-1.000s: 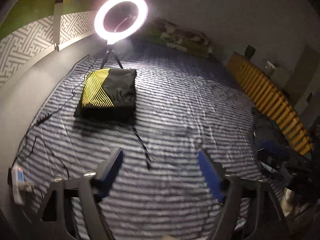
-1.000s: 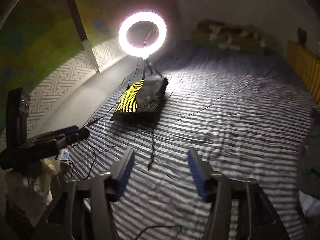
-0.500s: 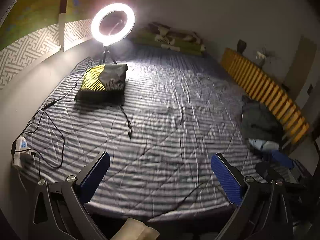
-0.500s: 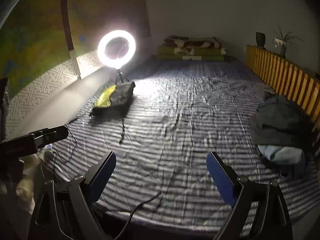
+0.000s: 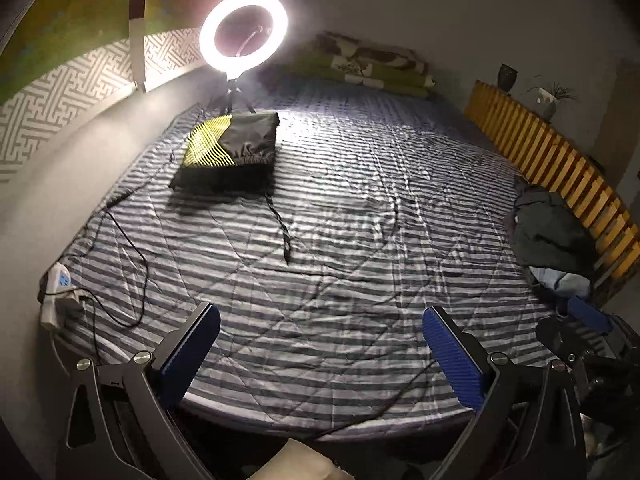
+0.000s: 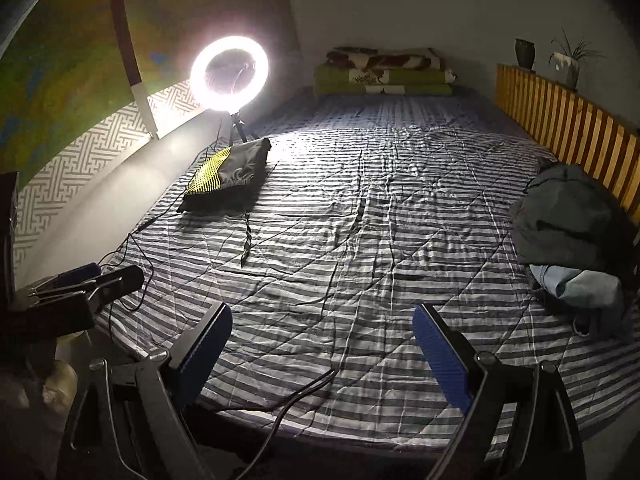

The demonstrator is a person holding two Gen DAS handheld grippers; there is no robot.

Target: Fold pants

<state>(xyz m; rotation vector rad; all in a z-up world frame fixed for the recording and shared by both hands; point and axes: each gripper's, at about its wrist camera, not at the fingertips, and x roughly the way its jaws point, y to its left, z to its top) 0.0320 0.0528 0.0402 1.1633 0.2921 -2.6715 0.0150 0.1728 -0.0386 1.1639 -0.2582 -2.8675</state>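
**Operator:** Nearest to me, my left tool [image 5: 320, 334] hangs over the near edge of the bed [image 5: 360, 280] with its blue pads [image 5: 452, 356] spread wide and only striped sheet between them. My right tool [image 6: 322, 334] sits the same way: parted, gripping nothing.

**Colleague:** Anything else close by?

**Operator:** A black cable [image 6: 296, 396] trails off the near edge under my right tool. At the near left corner a white power strip [image 5: 56, 292] lies with thin cords running up the left edge.

**Colleague:** And the pants?

**Operator:** The pants [image 5: 230, 152] lie folded into a flat black packet with a yellow striped panel on top, by the left edge toward the far end, well apart from both tools. Their drawstring [image 5: 280, 228] trails loose toward the middle of the bed.

**Colleague:** What is on the right?

**Operator:** A heap of dark and pale blue clothes [image 6: 568, 236] rests at the right edge, against a wooden slatted rail [image 6: 560, 128].

**Colleague:** Further back?

**Operator:** Just behind the pants a lit ring light [image 5: 243, 30] stands on a small tripod. Folded green bedding [image 6: 384, 74] is stacked at the far edge.
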